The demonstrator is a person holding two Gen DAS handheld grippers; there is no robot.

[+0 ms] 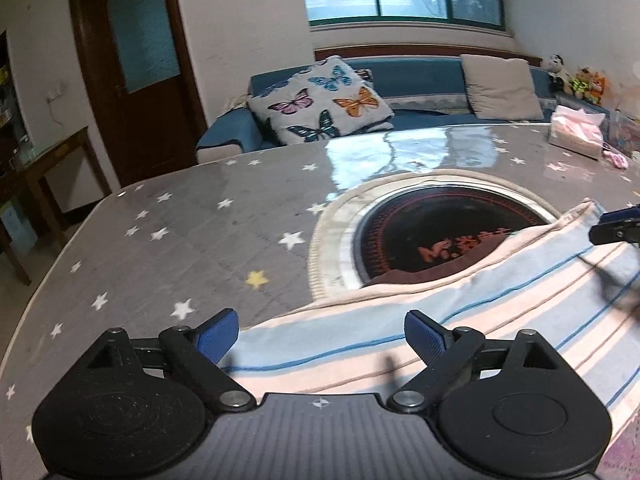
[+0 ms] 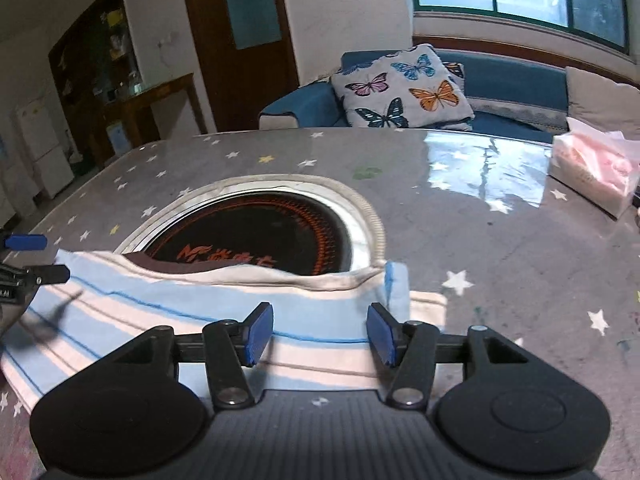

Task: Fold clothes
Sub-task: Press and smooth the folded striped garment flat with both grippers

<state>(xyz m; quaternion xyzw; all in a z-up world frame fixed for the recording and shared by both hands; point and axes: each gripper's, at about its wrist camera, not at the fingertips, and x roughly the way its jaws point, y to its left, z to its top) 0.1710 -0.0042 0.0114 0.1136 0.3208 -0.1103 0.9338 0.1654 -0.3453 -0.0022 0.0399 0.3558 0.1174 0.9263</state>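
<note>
A folded striped garment (image 1: 460, 320), light blue, white and pink with a cream edge, lies on the grey star-patterned table (image 1: 180, 240). It also shows in the right wrist view (image 2: 200, 312). My left gripper (image 1: 322, 336) is open and empty, just above the garment's left end. My right gripper (image 2: 320, 334) is open and empty, above the garment's right end. The right gripper's fingers (image 1: 616, 228) show at the right edge of the left wrist view. The left gripper's fingers (image 2: 28, 256) show at the left edge of the right wrist view.
A round black cooktop (image 1: 440, 236) with a cream ring is set in the table behind the garment, which overlaps its near rim. A pink tissue pack (image 2: 596, 172) lies at the far right. A blue sofa with a butterfly pillow (image 1: 320, 100) stands behind the table.
</note>
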